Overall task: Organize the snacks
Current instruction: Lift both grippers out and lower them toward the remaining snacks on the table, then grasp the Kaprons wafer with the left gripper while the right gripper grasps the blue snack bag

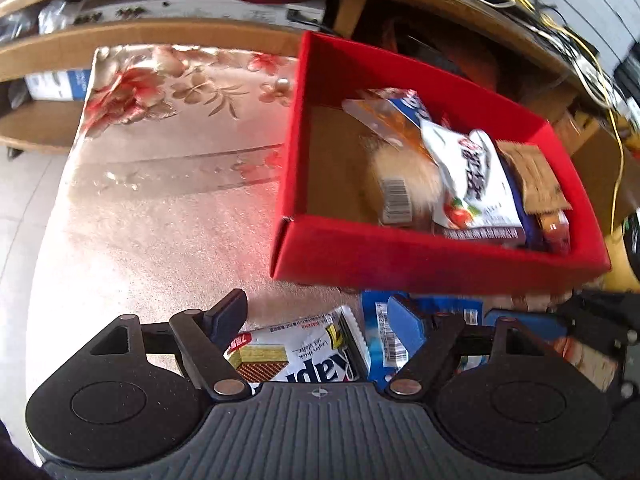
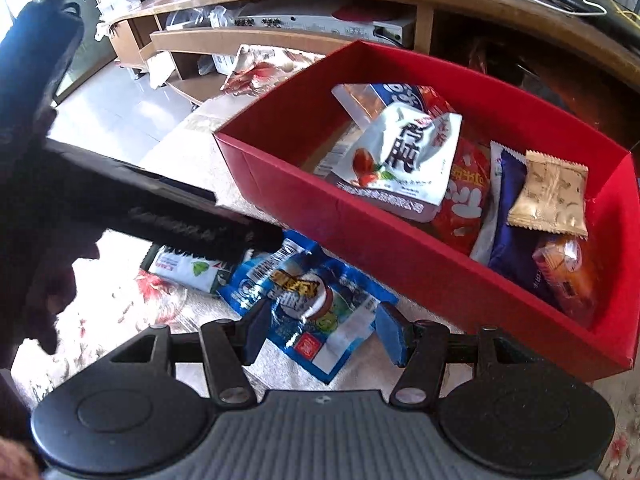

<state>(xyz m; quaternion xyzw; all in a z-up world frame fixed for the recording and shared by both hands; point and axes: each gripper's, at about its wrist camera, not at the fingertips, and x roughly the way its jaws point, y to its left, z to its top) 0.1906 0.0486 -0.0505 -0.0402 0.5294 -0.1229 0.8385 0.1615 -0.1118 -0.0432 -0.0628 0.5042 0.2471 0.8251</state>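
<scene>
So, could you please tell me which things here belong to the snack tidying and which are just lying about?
Job:
- red box
- wafer packet
- blue coconut packet
- packets in the box, e.g. white date packet

Lying about:
- silver device on shelf
- cables
- wooden shelf unit

Each handheld gripper, the left gripper (image 1: 316, 320) and the right gripper (image 2: 322, 334), shows a grey ribbed housing flanked by two round black discs, black linkage arms fixed with silver pivot pins, and blue rectangular finger pads (image 2: 392, 338).
</scene>
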